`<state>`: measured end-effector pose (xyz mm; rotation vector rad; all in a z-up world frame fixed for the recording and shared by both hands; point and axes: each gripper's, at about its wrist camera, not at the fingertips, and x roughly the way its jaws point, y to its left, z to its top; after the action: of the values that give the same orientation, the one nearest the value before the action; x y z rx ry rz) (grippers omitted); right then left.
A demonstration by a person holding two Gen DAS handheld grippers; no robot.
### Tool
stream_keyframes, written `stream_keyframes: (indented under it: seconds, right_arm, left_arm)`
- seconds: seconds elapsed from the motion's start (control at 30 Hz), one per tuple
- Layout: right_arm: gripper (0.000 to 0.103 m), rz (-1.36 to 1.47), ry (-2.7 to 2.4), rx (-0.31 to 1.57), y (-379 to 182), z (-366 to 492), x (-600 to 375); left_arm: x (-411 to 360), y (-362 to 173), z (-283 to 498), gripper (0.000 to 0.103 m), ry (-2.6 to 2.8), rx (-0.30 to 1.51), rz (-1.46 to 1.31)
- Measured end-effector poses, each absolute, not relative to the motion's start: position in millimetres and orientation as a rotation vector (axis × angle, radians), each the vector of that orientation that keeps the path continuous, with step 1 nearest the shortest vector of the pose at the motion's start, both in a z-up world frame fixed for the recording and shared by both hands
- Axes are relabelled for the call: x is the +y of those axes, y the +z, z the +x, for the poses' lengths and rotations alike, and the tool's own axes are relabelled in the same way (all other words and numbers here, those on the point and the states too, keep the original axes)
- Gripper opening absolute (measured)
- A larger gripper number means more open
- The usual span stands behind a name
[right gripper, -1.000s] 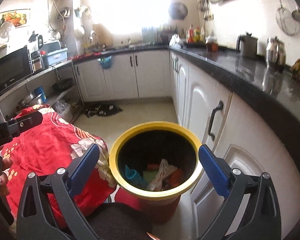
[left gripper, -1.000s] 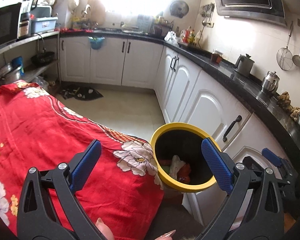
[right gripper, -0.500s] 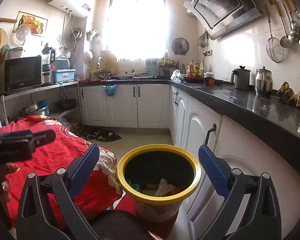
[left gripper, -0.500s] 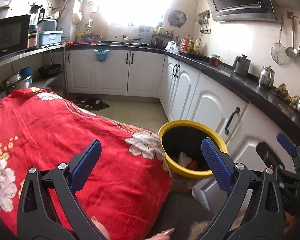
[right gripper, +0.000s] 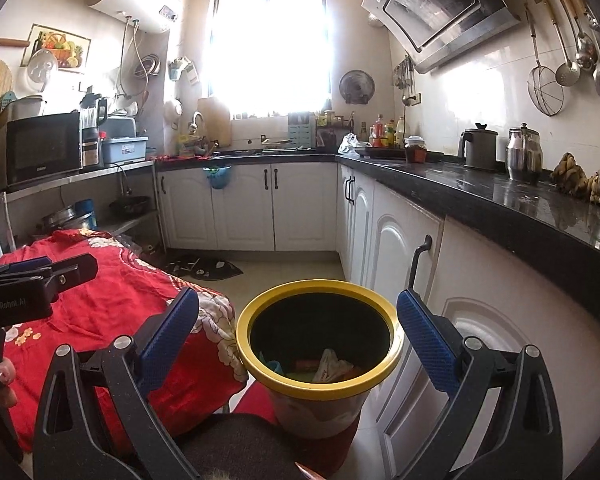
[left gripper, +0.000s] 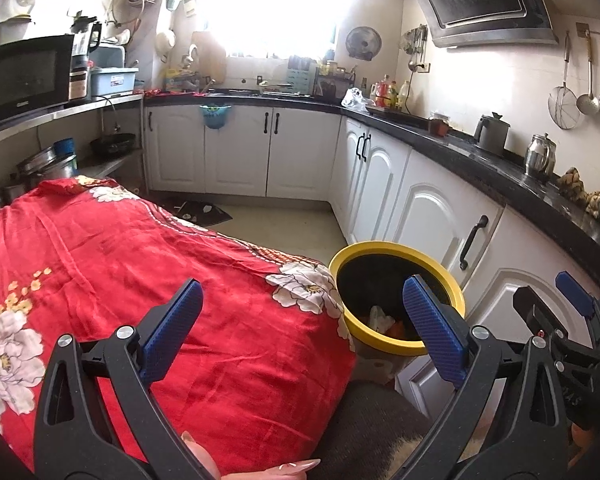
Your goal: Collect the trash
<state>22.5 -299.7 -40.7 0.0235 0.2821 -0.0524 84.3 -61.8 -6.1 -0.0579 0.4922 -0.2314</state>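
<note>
A yellow-rimmed trash bin (left gripper: 396,344) (right gripper: 320,384) stands on the floor between the red-clothed table and the white cabinets. Crumpled wrappers and scraps (right gripper: 330,366) (left gripper: 382,320) lie at its bottom. My left gripper (left gripper: 304,328) is open and holds nothing, hovering over the table's near corner with the bin just beyond its right finger. My right gripper (right gripper: 298,334) is open and bare too, its fingers framing the bin from the near side. The right gripper's body (left gripper: 572,332) shows at the right edge of the left wrist view, and the left gripper's body (right gripper: 32,280) at the left of the right wrist view.
A table under a red floral cloth (left gripper: 120,264) (right gripper: 100,300) fills the left. White cabinets under a black counter (left gripper: 500,176) (right gripper: 500,200) run along the right with kettles on top. A dark mat (right gripper: 204,268) lies on the tiled floor. A grey cushioned seat (left gripper: 372,420) sits below.
Both grippers have risen and tilted up, so the bin sits lower and farther in each view and more of the kitchen shows. Both stay open and hold nothing.
</note>
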Motion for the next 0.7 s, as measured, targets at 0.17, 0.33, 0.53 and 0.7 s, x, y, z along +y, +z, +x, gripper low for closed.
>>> stream_keyframes:
  seconds: [0.17, 0.33, 0.53, 0.7]
  right_arm:
    - [0.097, 0.023, -0.052, 0.279, -40.8, 20.9, -297.3]
    - [0.097, 0.022, -0.052, 0.280, -40.9, 21.3, -297.2]
    - [0.097, 0.023, -0.053, 0.280, -40.9, 21.2, -297.2]
    - [0.097, 0.023, -0.053, 0.279, -40.8, 21.4, -297.5]
  left_arm:
    - [-61.7, -4.4, 82.0, 0.092, -0.231, 0.485, -0.060]
    - [-61.6, -4.2, 82.0, 0.092, -0.232, 0.484, -0.058]
    - [-61.0, -3.2, 82.3, 0.092, -0.229, 0.480, -0.056]
    - [-61.1, -3.2, 82.0, 0.092, -0.227, 0.480, -0.057]
